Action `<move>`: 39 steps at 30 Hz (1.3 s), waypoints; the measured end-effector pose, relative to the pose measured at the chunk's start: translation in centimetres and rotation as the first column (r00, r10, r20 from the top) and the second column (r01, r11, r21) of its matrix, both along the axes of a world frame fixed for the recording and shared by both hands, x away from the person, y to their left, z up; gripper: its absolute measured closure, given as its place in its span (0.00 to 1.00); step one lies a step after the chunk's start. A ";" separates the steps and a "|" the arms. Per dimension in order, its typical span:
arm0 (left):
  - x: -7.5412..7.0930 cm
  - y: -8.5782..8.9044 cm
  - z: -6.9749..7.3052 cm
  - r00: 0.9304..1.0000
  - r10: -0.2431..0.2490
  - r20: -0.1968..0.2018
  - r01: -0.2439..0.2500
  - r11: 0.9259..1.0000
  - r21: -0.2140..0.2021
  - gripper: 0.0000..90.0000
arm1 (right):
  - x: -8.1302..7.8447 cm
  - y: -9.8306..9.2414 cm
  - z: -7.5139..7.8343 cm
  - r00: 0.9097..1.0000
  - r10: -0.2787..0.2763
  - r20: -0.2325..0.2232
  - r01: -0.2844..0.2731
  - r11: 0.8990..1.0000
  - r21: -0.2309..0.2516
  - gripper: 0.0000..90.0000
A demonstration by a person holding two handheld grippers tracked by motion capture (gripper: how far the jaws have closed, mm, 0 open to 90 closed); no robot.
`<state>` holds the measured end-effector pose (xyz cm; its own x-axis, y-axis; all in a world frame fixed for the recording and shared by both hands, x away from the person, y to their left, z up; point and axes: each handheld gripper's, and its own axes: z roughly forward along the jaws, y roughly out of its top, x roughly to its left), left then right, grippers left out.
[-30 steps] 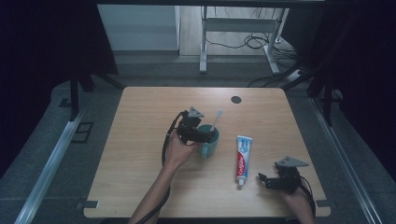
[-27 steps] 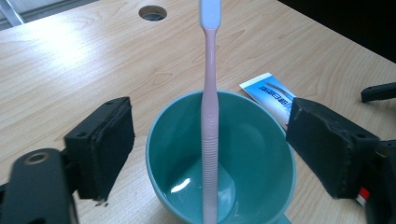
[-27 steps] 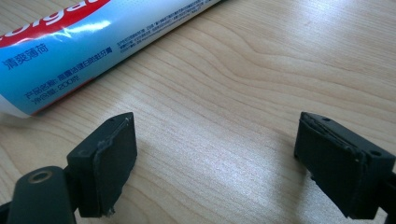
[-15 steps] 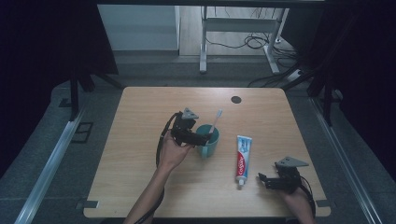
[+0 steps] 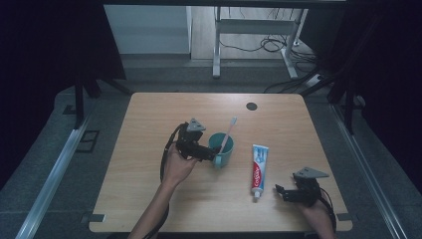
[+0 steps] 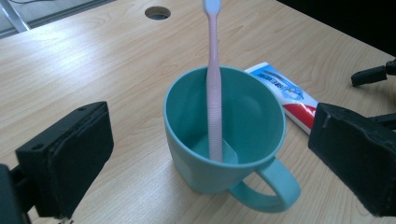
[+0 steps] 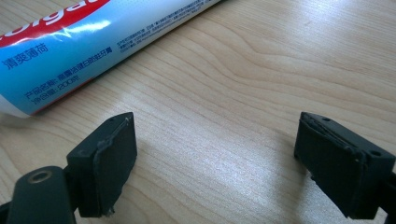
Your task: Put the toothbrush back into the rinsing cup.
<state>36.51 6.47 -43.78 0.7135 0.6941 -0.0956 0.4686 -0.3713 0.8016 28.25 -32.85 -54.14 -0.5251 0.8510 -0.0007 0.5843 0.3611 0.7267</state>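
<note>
Now, step: the teal ceramic mug [image 6: 224,135] is being released; the withdrawal should be kept straight.
Left gripper [image 6: 210,154]: jaws have just been opening, apart beside the mug, nothing pressed.
Right gripper [image 7: 212,163]: jaws apart, nothing between them.
Mug place: middle of the wooden tabletop [image 5: 149,129], the pink plastic toothbrush [image 6: 214,79] standing inside.

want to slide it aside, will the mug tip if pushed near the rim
Probably stable: the mug looks squat and stands flat on the table. The toothbrush only leans inside, so it may rattle or shift. The handle could make it swivel.
</note>
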 end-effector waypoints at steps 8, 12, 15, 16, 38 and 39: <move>-0.6 0.8 -0.5 1.000 0.005 0.009 -0.005 1.000 -0.017 0.00 | 0.0 0.0 0.0 1.000 0.000 0.000 0.000 1.000 0.000 0.14; -1.0 1.3 -0.6 1.000 0.006 0.023 -0.006 1.000 -0.018 0.00 | 0.0 0.0 0.0 1.000 -0.001 -0.001 0.001 1.000 0.001 0.14; -1.3 1.5 -0.6 0.999 0.005 0.033 -0.005 1.000 -0.015 0.00 | 0.0 0.0 0.0 1.000 -0.001 -0.001 0.001 1.000 0.001 0.14; -1.4 1.5 -0.7 0.999 0.008 0.036 -0.007 1.000 -0.015 0.00 | 0.0 0.0 0.0 1.000 0.001 0.002 -0.001 1.000 0.000 0.14; -3.3 3.3 -2.1 0.998 0.012 0.057 -0.011 1.000 -0.013 0.00 | 0.0 0.0 0.0 1.000 0.001 -0.001 -0.001 1.000 0.000 0.14; -3.4 3.4 -2.2 0.998 0.010 0.059 -0.009 1.000 -0.011 0.00 | 0.0 0.0 0.0 1.000 0.001 -0.001 -0.001 1.000 0.000 0.14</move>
